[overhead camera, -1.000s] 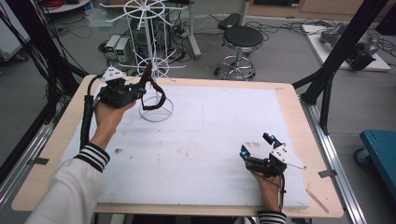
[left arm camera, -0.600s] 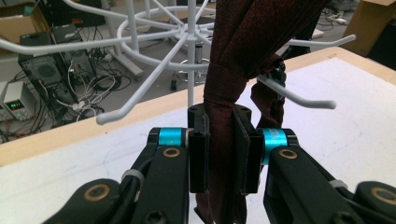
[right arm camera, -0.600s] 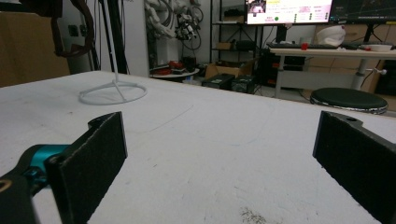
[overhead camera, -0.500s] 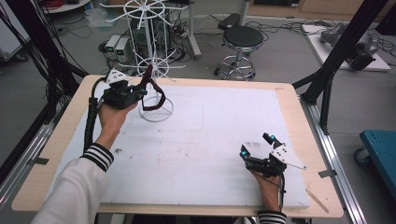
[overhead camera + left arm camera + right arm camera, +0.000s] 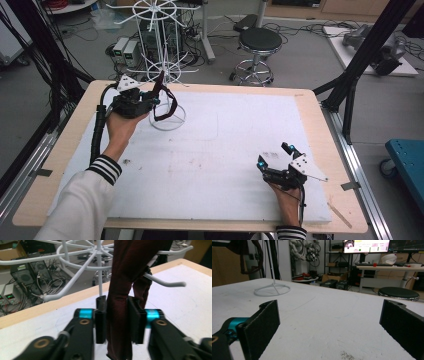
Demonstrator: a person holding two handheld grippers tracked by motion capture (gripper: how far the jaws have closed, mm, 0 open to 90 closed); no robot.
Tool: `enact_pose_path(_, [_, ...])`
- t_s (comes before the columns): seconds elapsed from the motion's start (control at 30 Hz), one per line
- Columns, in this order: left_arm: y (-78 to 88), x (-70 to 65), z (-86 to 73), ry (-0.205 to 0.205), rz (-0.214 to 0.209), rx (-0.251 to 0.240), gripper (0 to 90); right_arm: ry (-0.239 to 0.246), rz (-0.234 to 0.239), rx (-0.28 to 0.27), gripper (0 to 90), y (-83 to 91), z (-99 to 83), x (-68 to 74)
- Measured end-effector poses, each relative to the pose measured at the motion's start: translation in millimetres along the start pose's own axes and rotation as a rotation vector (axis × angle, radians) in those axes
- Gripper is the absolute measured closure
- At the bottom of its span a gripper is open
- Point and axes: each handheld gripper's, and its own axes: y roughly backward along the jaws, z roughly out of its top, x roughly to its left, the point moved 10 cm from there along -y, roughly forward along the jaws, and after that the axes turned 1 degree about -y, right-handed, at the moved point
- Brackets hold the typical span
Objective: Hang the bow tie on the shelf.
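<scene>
A dark maroon strap [image 5: 165, 97] is seen at the upper left of the high view, looped over a hook of the white wire rack [image 5: 159, 45]; the rack's ring base [image 5: 167, 120] rests on the white counter [image 5: 210, 150]. The left hand-held gripper [image 5: 150, 101] is held just beside the rack, at the strap; in the left gripper view the strap [image 5: 120, 302] hangs down the centre of the frame between the two black jaws, off a white hook [image 5: 165, 282] at the upper right. The jaws have just been opening; a small gap is seen on each side of the strap, so it is no longer pinched, though light contact on the left pad [image 5: 100, 322] cannot be ruled out. The right hand-held gripper [image 5: 274, 156] is kept at the lower right of the high view, low over the counter, well apart from the rack; its jaws are spread wide with nothing between them. In the right gripper view the ring base [image 5: 272, 290] is seen at the upper left, the strap [image 5: 252, 257] above it; a round black stool [image 5: 398, 293] is seen at the right edge.
</scene>
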Motion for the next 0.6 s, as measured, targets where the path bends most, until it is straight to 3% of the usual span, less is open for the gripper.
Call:
enact_pose_path(0.03, [0.1,-1.0,-0.7,0.003,-0.015,0.006,56.3,-0.002,-0.001,0.001,2.2,0.1,-0.1,0.1])
enact_pose_path(0.1, [0.9,-5.0,-2.1,-0.033,-0.06,0.007,42.2,-0.003,0.0,0.003,2.1,0.2,-0.3,0.3])
enact_pose_path(0.2, [0.3,-5.7,-7.0,-0.084,-0.047,0.043,5.2,-0.001,0.0,0.001,2.1,0.0,0.0,0.1])
enact_pose_path(0.47, [22.3,-13.8,-13.1,-0.129,-0.109,-0.003,1.7,-0.007,0.001,0.0,2.1,0.4,0.0,-0.7])
enact_pose_path(0.6, [40.6,-15.9,-14.6,-0.147,-0.146,-0.062,1.7,-0.005,0.002,-0.002,2.2,0.1,0.1,-0.4])
